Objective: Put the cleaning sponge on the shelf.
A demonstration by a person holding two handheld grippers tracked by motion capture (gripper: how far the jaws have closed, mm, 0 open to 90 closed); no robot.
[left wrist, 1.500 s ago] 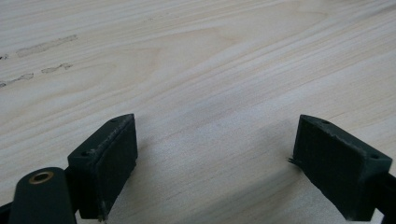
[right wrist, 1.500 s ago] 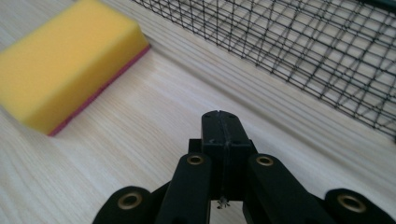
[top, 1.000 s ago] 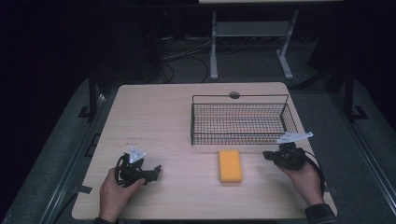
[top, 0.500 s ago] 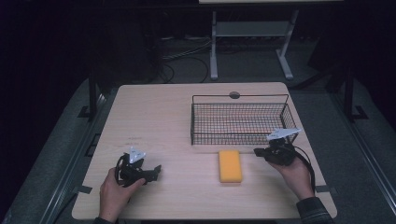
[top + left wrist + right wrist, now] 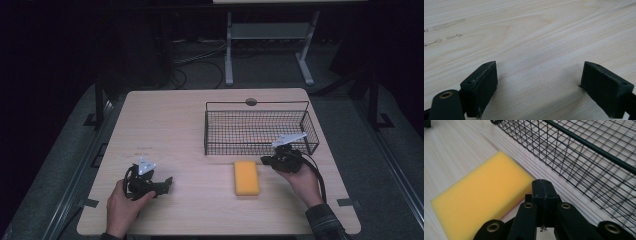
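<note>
The yellow sponge [image 5: 247, 177] lies flat on the wooden table [image 5: 175, 125], toward the near right part of the top and just in front of the black wire basket [image 5: 260, 131]. It is a rectangular block. In the high view its long axis runs from the near edge of the table toward the far edge, so one short end faces the basket's front wall and the other faces the person. A narrow strip of bare table separates the sponge from the basket; the two do not touch.

The right gripper [image 5: 267, 160] sits just beside the sponge's far right corner, between the sponge and the basket, pointing toward the left of the table. In the right gripper view its jaws are pressed together with nothing between them, and the sponge [image 5: 481, 195] lies ahead and to the left of the closed tip [image 5: 543, 192], with the basket mesh [image 5: 586, 157] to the right. Whether the tip touches the sponge cannot be told.

The left gripper [image 5: 167, 182] rests low at the near left of the table, well apart from the sponge. In the left gripper view its jaws stand wide, with bare table between the pads [image 5: 482, 87].
</note>
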